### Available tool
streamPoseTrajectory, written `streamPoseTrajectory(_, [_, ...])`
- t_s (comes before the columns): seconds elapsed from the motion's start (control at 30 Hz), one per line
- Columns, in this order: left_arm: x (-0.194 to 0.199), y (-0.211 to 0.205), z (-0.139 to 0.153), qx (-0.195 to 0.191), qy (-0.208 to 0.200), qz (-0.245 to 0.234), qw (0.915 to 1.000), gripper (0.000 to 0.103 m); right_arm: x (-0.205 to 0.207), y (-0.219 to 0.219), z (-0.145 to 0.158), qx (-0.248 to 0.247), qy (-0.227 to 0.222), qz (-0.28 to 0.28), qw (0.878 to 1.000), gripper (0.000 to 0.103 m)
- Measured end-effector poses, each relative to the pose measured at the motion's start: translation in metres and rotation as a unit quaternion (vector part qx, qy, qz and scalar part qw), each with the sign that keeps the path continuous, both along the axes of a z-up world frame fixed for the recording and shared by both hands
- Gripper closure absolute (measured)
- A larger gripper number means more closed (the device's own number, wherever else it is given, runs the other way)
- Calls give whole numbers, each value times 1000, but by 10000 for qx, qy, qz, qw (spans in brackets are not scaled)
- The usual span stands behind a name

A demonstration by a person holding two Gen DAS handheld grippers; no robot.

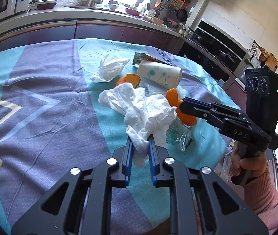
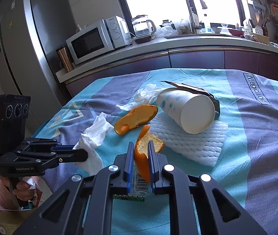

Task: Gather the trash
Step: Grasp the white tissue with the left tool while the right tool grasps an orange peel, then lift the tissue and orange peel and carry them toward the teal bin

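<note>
My left gripper is shut on a crumpled white tissue, which bunches up between its blue pads; the same gripper shows at the left of the right wrist view with that tissue. My right gripper is shut on a curled piece of orange peel; it also shows in the left wrist view with the peel. A second peel lies flat beside a tipped paper cup. Another crumpled tissue sits behind.
A clear plastic wrapper with a barcode lies under the right gripper. A white foam sheet and a dark foil packet lie by the cup on the teal and purple cloth. A kitchen counter runs behind the table.
</note>
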State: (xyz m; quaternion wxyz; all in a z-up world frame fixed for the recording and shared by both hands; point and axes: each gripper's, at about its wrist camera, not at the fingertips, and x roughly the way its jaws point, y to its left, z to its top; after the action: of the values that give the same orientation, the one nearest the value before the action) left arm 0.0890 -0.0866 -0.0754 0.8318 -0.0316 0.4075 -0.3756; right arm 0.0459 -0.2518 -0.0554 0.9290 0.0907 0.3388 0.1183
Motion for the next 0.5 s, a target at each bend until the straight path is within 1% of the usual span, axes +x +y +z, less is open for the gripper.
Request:
streamPoseTrajectory(0.17, [-3,23,9,-165,-50,161,9997,88,-2,1,9,108,-112,-9,9999,91])
streamPoseTrajectory(0.27, [-6,36,14,-177,-129,255,9994,88,-2,3,17,215,-192,33,9996,91])
streamPoseTrajectory(0.5, [-11,64,24,-217,-276,509,9981,88,5,24,26,502,-308,358,9976,91])
